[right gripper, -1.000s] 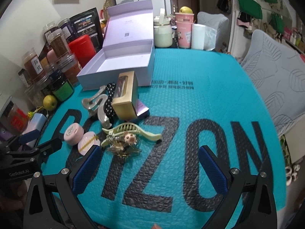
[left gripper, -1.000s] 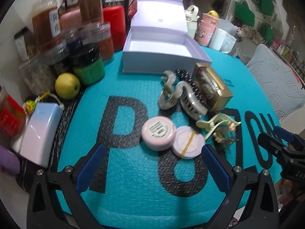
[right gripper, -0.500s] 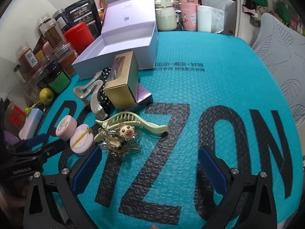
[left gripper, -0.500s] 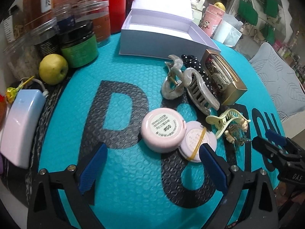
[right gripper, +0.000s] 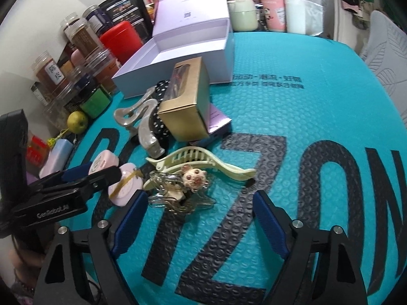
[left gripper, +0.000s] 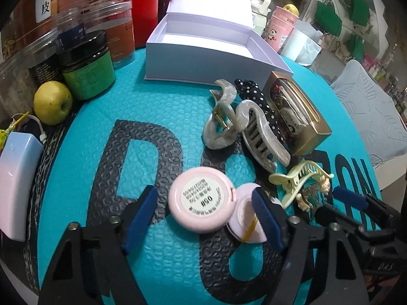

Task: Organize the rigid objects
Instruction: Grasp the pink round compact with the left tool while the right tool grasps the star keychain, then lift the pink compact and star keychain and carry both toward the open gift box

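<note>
Teal bubble-textured sheeting [right gripper: 292, 117] printed with large black letters is seen to cover the counter. Along the counter's left edge, jars [left gripper: 86, 58], a red canister [left gripper: 141, 10] and a yellow-green apple [left gripper: 53, 103] are ranged against a pale wall. At the far edge an open lilac box [left gripper: 211, 48] is set with its lid raised; pink cups [right gripper: 271, 2] and a white container are placed behind it. A grey leaf-patterned cushion [right gripper: 386, 43] is noted beyond the right edge, with green bags hung on the room's far wall.

Toward the near left of the counter the loose items are clustered: marbled hair claws [left gripper: 239, 124], a polka-dot piece, a gold window box [right gripper: 185, 106], a cream hair claw [right gripper: 201, 162] with a small animal charm [right gripper: 194, 178] touching it, and two round pink compacts.

The left hand-held gripper [left gripper: 203, 218] is observed with its jaws having just been closing; the labelled pink compact [left gripper: 201, 200] lies between the blue pads, no firm contact being discernible. The second compact [left gripper: 245, 216] lies partly under the right pad.

The right hand-held gripper [right gripper: 197, 218] stands released, jaws likewise narrowing, just in front of the charm.
</note>
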### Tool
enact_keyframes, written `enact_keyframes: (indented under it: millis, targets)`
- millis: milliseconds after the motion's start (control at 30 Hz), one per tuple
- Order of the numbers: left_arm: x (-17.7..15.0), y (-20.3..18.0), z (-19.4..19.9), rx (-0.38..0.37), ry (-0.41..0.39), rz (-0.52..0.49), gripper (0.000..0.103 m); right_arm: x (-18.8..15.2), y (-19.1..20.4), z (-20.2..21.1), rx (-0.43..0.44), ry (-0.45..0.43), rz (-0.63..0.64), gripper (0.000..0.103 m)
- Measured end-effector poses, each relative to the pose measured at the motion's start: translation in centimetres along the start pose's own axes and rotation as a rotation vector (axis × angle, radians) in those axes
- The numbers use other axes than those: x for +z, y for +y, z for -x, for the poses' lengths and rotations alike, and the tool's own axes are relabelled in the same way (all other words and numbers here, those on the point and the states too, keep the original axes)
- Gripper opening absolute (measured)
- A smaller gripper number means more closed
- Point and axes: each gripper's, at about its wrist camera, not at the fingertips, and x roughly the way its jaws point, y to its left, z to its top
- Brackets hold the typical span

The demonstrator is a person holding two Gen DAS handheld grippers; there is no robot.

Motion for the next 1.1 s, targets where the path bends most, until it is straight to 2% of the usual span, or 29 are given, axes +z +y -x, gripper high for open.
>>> enact_keyframes:
  millis: [100,133,167,300,400,833,1100]
  targets:
    - [0.2,-0.1,-0.2,0.034,-0.014,-0.006,0.058,0.1,0.5,-0.6,0.018,0.012,0.005,0.082]
    - [0.2,-0.1,-0.2,0.021,-0.015,-0.006,0.052,0.1,0.7,-0.9,0.018,0.016,0.011,0.08]
    - [0.2,-0.1,-0.2,0.007,-0.014,-0.004,0.051,0.1,0.8,-1.1,0.014,0.018,0.015,0.079]
    - [0.2,-0.2,-0.1,0.005,-0.017,-0.015,0.051,0.3,1.3,-1.4,-0.006,0.008,0.039,0.074]
    - [0.2,-0.1,0.0,0.003,-0.018,-0.014,0.051,0.4,1.6,-1.6,-0.043,0.003,0.058,0.058]
    - [-0.4,-0.1,1.6,0.021,-0.04,-0.03,0.051,-0.1,1.5,-0.2,-0.065,-0.013,0.084,0.058]
    - [-0.7,-1.0,3.6,0.023,-0.073,-0.061,0.051,-0.4,2.1,1.6,-0.044,-0.038,0.101,0.058]
